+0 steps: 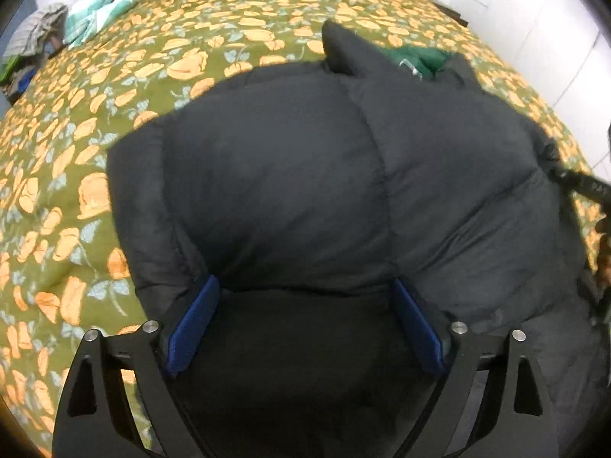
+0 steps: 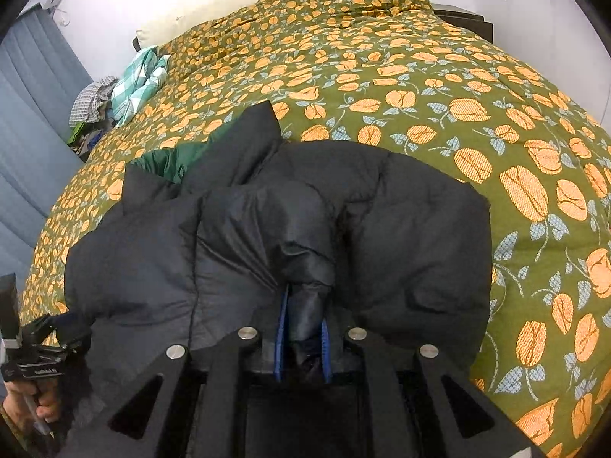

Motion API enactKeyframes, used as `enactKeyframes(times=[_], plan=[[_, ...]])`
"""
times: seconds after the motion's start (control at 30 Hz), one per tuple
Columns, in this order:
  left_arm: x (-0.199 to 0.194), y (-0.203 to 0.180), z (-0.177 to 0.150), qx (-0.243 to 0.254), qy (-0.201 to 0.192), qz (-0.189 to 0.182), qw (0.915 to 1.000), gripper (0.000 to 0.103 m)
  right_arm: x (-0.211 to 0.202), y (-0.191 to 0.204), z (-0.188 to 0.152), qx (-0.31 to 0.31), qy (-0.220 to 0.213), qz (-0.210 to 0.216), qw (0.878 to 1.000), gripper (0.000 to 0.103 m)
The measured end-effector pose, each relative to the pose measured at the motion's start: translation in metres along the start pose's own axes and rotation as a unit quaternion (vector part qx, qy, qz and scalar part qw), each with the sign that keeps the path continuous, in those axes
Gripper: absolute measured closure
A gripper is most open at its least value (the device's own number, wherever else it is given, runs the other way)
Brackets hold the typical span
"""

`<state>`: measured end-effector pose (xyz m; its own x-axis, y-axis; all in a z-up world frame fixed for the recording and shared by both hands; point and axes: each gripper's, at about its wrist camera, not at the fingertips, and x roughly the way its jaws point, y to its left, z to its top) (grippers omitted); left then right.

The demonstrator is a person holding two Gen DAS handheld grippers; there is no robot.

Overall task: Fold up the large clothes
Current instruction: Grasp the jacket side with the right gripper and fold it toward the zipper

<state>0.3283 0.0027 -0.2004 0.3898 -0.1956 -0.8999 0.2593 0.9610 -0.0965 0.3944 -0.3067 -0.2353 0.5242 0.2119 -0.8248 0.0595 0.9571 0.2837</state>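
A big black puffer jacket (image 1: 324, 175) with a green lining (image 1: 416, 57) lies bunched on the bed; it also shows in the right wrist view (image 2: 401, 229). My left gripper (image 1: 305, 290) is open, its blue pads (image 1: 194, 324) spread over the jacket's near edge, with dark fabric between them. My right gripper (image 2: 305, 305) is shut on a pinched fold of the black jacket (image 2: 305, 282) at its near edge. The left gripper's handle and the hand show at the lower left of the right wrist view (image 2: 34, 362).
The bed is covered by an olive quilt with orange flowers (image 2: 458, 95). A teal checked cloth (image 2: 137, 80) and a heap of clothes (image 2: 91, 103) lie at its far left. A pillow (image 2: 236, 0) is at the head. White wall panels (image 1: 534, 19) stand on the right.
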Motion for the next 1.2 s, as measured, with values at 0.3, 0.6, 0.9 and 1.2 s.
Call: enactKeyframes(times=[0.3, 0.6, 0.9, 1.2], plan=[[0.033, 0.058, 0.049, -0.113, 0.017, 0.001, 0.9935, 0.007, 0.004, -0.004, 0.0, 0.004, 0.003, 0.011, 1.0, 0.087], [0.0, 0.063, 0.067, -0.135, -0.04, -0.013, 0.99, 0.01, 0.015, -0.009, 0.0, 0.002, 0.013, 0.019, 1.0, 0.086], [0.051, 0.095, 0.053, -0.197, -0.005, 0.013, 0.9803, 0.003, 0.017, -0.009, -0.002, 0.007, 0.014, 0.02, 1.0, 0.085], [-0.016, 0.066, 0.002, -0.113, -0.062, -0.021, 0.9915, 0.003, 0.0, -0.009, -0.004, 0.023, 0.02, 0.01, 0.999, 0.069]])
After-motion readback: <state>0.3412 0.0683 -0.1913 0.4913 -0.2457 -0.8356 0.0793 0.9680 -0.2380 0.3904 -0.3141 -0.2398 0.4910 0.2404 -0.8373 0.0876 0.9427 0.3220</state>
